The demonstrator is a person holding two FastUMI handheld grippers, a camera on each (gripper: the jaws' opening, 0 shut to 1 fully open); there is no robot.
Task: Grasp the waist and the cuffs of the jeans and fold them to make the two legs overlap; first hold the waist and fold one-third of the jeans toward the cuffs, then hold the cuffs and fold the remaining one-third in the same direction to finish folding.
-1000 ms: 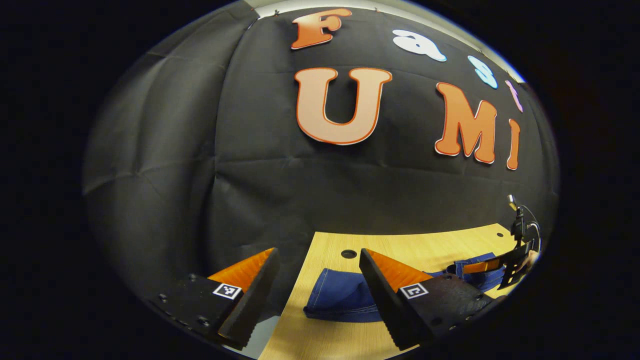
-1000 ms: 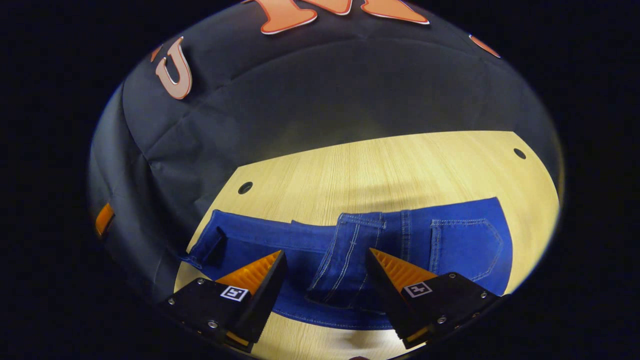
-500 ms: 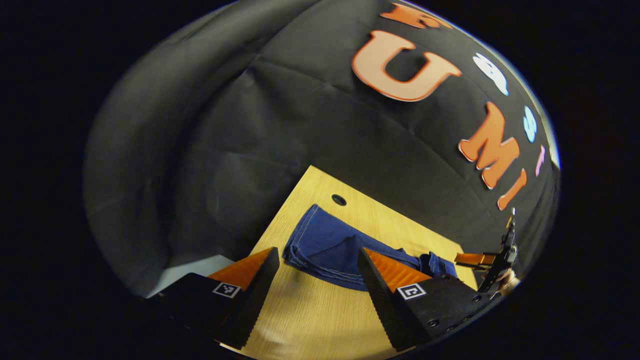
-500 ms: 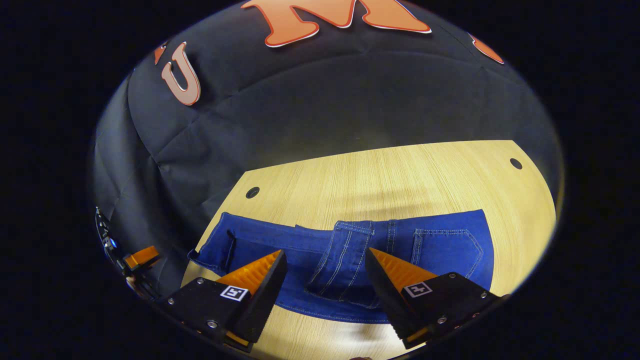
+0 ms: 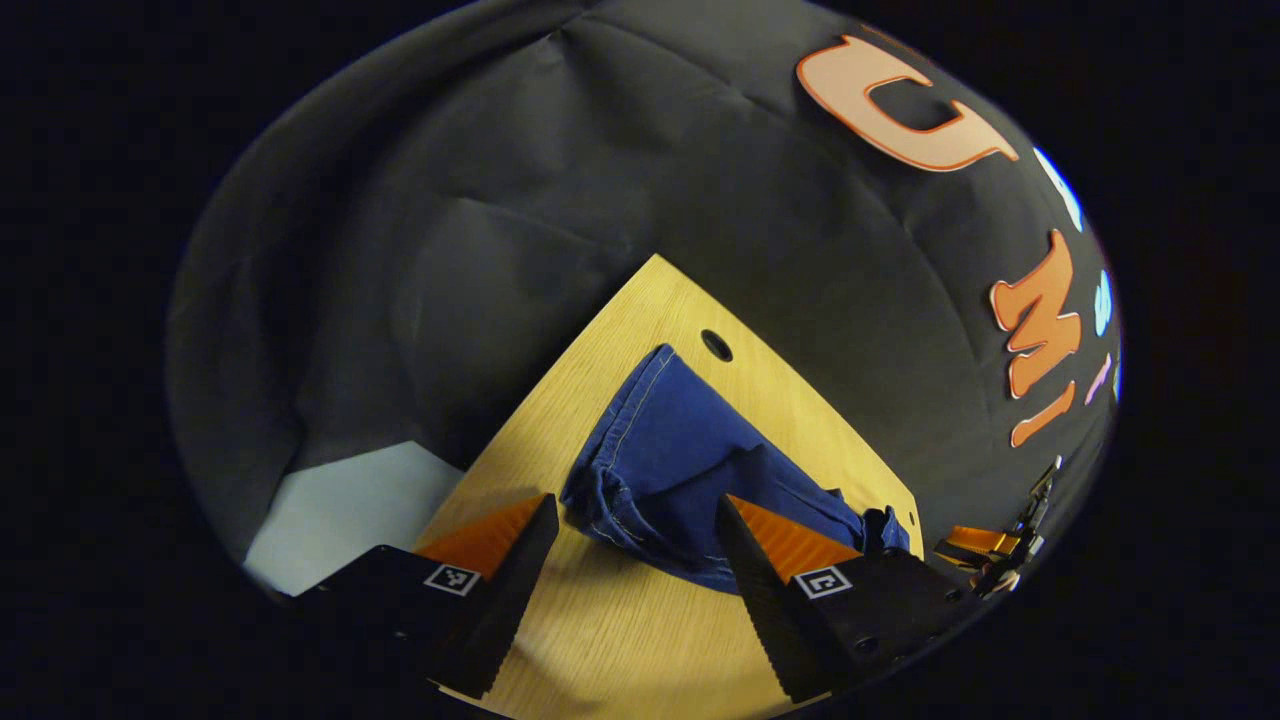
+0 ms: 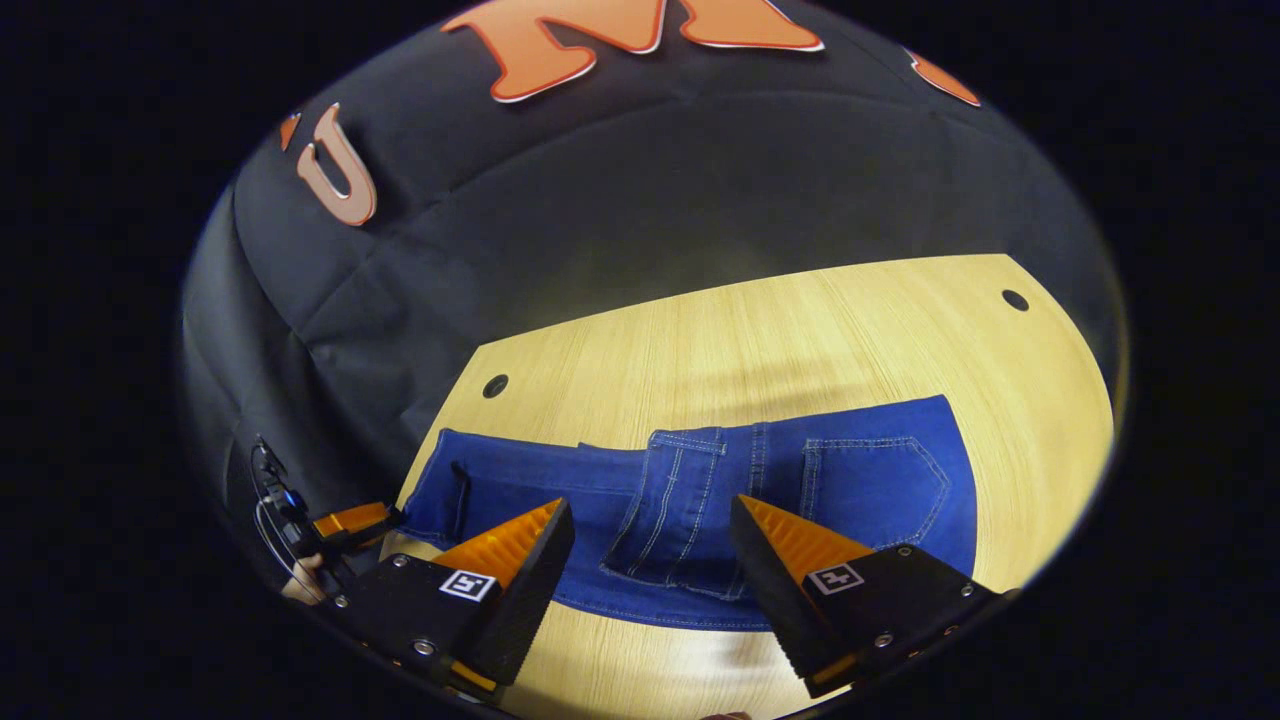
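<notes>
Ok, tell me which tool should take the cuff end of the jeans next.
Left. The left tool is open, and the cuff end of the jeans lies just ahead between its fingers. The right tool, also open, faces the pocket end, away from the cuffs.

Blue denim cloth with pale stitched seams is being shown as the jeans (image 6: 700,500), matt and finely woven. The table (image 6: 800,330) is being seen as light wood with a fine straight grain and a soft sheen. The wall (image 5: 500,230) is being shown as matt black cloth, creased in lines
</notes>
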